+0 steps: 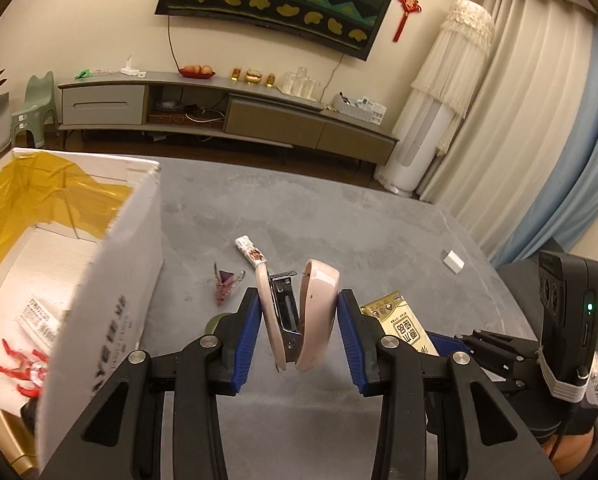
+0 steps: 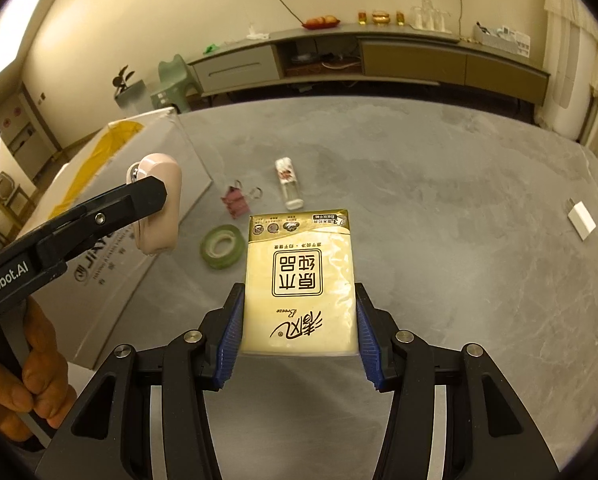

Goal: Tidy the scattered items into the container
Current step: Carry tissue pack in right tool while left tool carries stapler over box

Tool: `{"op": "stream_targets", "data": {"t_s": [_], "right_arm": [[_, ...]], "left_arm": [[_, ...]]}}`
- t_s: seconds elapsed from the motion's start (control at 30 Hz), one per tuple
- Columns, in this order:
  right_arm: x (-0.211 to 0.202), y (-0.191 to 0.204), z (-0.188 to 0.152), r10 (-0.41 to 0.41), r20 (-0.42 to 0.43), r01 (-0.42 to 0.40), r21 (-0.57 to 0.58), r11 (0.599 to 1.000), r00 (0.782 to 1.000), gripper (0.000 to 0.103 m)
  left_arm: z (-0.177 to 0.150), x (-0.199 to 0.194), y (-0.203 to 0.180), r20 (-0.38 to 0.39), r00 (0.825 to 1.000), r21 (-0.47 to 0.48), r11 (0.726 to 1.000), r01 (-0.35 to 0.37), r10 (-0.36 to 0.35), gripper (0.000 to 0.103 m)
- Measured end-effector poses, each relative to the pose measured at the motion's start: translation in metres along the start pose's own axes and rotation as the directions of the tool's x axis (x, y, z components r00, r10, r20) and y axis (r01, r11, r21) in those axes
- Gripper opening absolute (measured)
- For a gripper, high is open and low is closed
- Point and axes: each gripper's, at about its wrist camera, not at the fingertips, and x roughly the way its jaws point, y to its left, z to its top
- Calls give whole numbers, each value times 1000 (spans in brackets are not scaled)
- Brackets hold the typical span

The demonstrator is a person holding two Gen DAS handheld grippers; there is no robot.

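left gripper [image 1: 299,320] clamps the pink stapler [image 1: 299,316]; right gripper [image 2: 299,332] clamps the tissue pack [image 2: 299,284]. carry step; next, release both over the white box [image 1: 99,300].

One box [image 2: 111,264], one stapler [image 1: 299,312], one tissue pack [image 2: 299,284], one tape roll [image 2: 222,246], one binder clip [image 2: 235,200], one tube [image 2: 287,184], one white block [image 2: 581,218]

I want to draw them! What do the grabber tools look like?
Both tongs, left and right, are black plastic with ribbed blue pads and silver bolts. White lettering runs along the left one. A black box with a green light sits on the right one.
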Motion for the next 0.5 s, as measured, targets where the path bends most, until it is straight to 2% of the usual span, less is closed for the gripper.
{"op": "stream_targets", "data": {"t_s": [0.33,0.5], "right_arm": [[-10,35,0,16,37,-15,-22,1000,999,53],[-11,46,-8,18,36,-18,9,1000,999,53]], "left_arm": [[-3,-47,20,61,998,-52,998,18,-15,40],[-5,-65,31,85,996,-81,996,25,-18,40]]}}
